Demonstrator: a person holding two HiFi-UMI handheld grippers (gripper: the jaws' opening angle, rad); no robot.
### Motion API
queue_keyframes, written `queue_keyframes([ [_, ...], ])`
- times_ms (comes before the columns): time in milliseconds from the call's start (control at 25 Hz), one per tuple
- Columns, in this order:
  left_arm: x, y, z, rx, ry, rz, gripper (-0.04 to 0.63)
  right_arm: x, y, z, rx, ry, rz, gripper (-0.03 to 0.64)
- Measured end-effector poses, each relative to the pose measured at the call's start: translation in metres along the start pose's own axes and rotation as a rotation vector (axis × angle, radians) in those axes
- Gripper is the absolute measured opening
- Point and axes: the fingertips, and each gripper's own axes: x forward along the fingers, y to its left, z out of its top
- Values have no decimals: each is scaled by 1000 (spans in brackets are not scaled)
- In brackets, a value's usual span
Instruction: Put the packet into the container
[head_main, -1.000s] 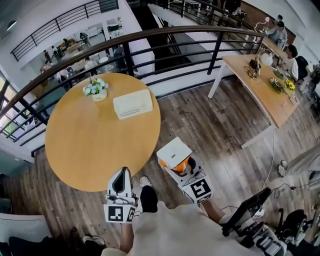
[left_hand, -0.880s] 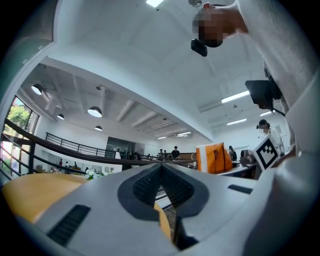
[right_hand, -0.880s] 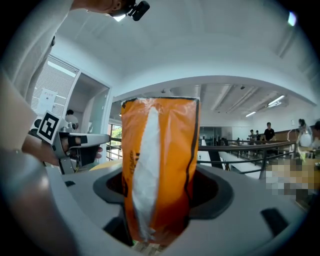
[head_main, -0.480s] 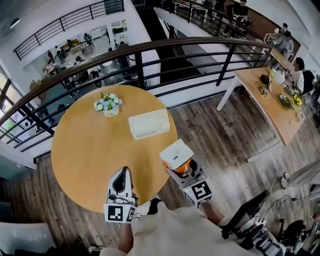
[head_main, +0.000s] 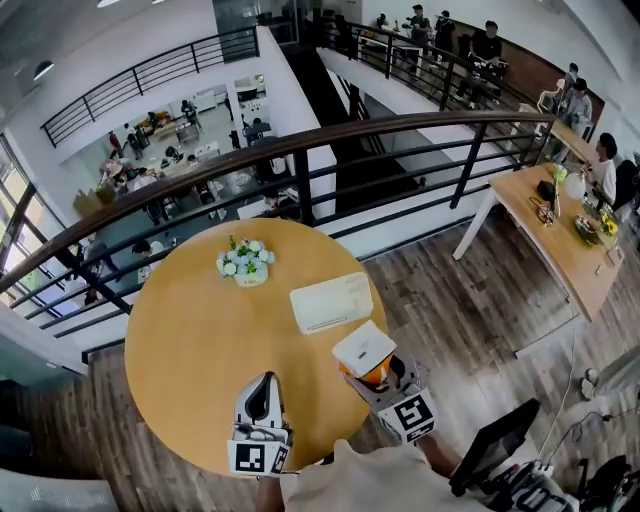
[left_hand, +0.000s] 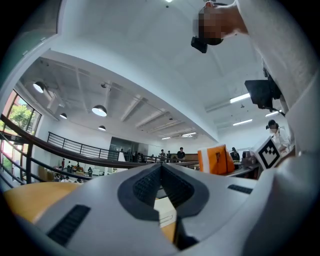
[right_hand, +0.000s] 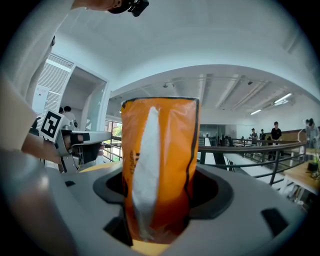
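Observation:
An orange packet with a white face (head_main: 362, 347) stands upright between the jaws of my right gripper (head_main: 372, 366), which is shut on it over the near right edge of the round wooden table (head_main: 190, 350). In the right gripper view the packet (right_hand: 160, 165) fills the middle. The cream rectangular container (head_main: 328, 302) lies on the table just beyond the packet, apart from it. My left gripper (head_main: 262, 392) hovers over the table's near edge, shut with nothing in it (left_hand: 161, 172). From the left gripper view the packet (left_hand: 216, 160) shows to the right.
A small pot of white flowers (head_main: 246, 262) stands on the table behind the container. A dark curved railing (head_main: 300, 150) runs behind the table over an open drop. A long wooden desk (head_main: 560, 240) with people stands at the right.
The table and container have come nearer in the head view. Both grippers now reach over the table's near edge, the right one still holding the packet.

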Motion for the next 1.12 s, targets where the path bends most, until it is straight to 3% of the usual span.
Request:
queue_keyframes([
  [600,20,16,-6,-12,1,8,5,25,-10,-5,2,17,4,337],
  [1120,38,21,-15,-15,35,100,5,54,-46,-4,9,16,55,337],
])
